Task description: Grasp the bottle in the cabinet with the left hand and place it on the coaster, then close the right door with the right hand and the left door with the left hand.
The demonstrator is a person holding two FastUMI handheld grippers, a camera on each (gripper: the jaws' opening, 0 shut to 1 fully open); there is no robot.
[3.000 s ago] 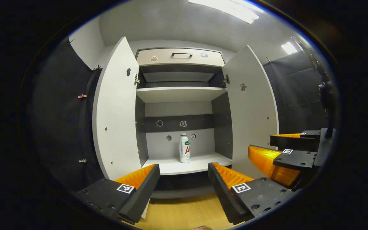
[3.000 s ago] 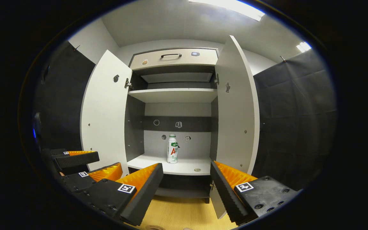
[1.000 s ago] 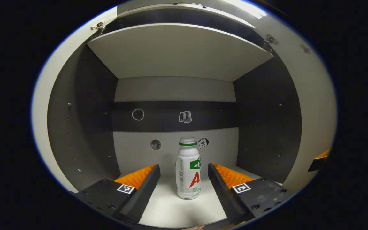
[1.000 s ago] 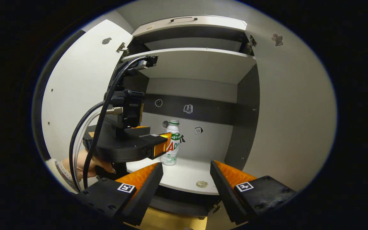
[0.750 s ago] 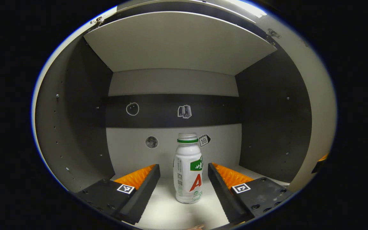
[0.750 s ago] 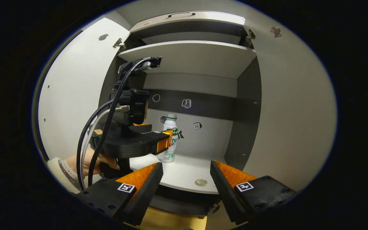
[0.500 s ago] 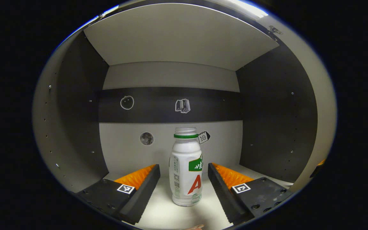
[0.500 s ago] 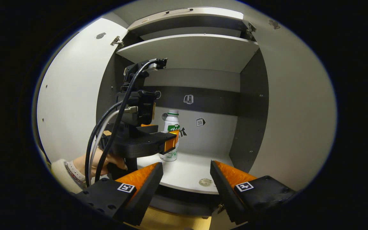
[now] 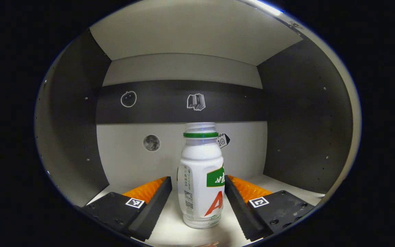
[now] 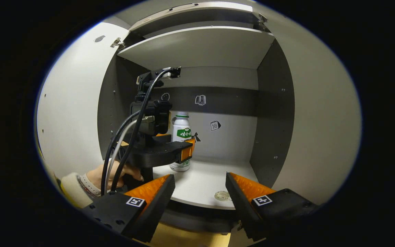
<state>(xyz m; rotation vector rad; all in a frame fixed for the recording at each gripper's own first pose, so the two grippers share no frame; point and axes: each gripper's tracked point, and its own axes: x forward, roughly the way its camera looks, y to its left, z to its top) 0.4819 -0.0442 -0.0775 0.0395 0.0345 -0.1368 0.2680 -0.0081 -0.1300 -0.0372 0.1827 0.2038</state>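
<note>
Left gripper [image 9: 197,192] open astride upright bottle [image 9: 201,178], coaster [image 10: 222,195] near shelf edge; right gripper [image 10: 199,192] open

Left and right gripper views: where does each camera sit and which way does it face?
Left gripper view: inside the cabinet compartment, facing its back wall; own open tongs flank the upright bottle.
Right gripper view: outside the cabinet front, looking in; own open tongs below, the hand on the left tongs.
Shared: bottle, shelf.

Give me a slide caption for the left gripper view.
Open left gripper straddles the upright bottle on the cabinet shelf.
</note>
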